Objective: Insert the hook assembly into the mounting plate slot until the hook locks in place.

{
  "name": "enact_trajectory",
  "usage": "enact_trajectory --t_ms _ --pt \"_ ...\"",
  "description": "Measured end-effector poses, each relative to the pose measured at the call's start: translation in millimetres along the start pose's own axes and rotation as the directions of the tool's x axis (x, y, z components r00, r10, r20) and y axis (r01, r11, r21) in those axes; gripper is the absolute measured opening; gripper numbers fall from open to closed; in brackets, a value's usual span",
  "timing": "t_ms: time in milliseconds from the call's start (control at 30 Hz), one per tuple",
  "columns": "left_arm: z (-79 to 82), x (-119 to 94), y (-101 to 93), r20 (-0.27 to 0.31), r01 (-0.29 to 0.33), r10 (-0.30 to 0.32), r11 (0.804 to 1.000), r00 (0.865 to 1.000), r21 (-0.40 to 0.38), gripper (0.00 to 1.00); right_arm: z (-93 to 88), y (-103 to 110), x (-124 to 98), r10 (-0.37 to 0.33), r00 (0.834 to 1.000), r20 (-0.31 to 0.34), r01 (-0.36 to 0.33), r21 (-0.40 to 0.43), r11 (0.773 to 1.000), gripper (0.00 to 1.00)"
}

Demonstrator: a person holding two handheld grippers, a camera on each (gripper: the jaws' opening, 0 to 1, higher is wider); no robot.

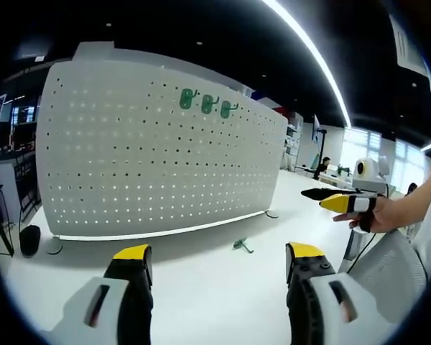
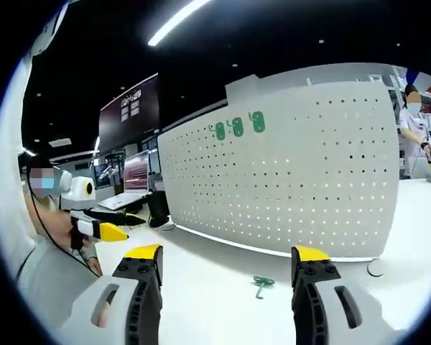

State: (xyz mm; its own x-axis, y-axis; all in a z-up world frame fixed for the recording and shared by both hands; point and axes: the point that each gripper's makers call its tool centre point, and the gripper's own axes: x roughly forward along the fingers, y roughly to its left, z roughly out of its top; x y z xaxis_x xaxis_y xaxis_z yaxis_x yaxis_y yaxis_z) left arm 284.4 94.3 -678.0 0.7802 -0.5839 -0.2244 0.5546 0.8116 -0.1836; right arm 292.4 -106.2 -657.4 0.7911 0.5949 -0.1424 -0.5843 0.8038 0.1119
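Note:
A white pegboard mounting plate [image 1: 158, 158] [image 2: 287, 172] stands upright on the white table. Three green hooks [image 1: 208, 103] [image 2: 236, 127] hang in a row near its top edge. A loose green hook assembly [image 1: 241, 246] [image 2: 262, 284] lies flat on the table in front of the board. My left gripper [image 1: 219, 259] is open, nothing between its yellow-tipped jaws, short of the loose hook. My right gripper [image 2: 227, 259] is also open and empty, with the hook lying just beyond its jaws. A hand holds each gripper where the other view catches it: right gripper [image 1: 348, 203], left gripper [image 2: 100, 228].
The board rests on round feet [image 1: 54, 246] [image 2: 377, 268]. A dark bin [image 1: 29, 238] sits left of the board. Screens [image 2: 135, 172] and desks stand behind, and a person [image 2: 414, 122] works at the far right. The white table [image 1: 201, 287] spreads around the hook.

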Motion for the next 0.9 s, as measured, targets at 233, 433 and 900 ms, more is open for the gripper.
enact_trajectory --t_ms 233,433,900 --pt "-5.3 0.3 1.8 -0.022 -0.004 0.004 1.000 1.000 -0.003 0.78 -10.7 -5.9 1.2 -0.022 0.999 -0.044 0.022 -0.008 1.000 0.70" --pt "-9.0 0.9 2.0 -0.038 -0.003 0.002 1.000 0.999 -0.006 0.78 -20.4 -9.7 0.2 -0.037 0.996 -0.085 0.039 0.016 0.999 0.70" --pt "-11.6 0.8 3.0 -0.050 -0.002 0.001 1.000 0.999 -0.016 0.77 -34.9 -11.7 0.3 -0.038 0.988 -0.148 0.043 0.030 0.999 0.68"
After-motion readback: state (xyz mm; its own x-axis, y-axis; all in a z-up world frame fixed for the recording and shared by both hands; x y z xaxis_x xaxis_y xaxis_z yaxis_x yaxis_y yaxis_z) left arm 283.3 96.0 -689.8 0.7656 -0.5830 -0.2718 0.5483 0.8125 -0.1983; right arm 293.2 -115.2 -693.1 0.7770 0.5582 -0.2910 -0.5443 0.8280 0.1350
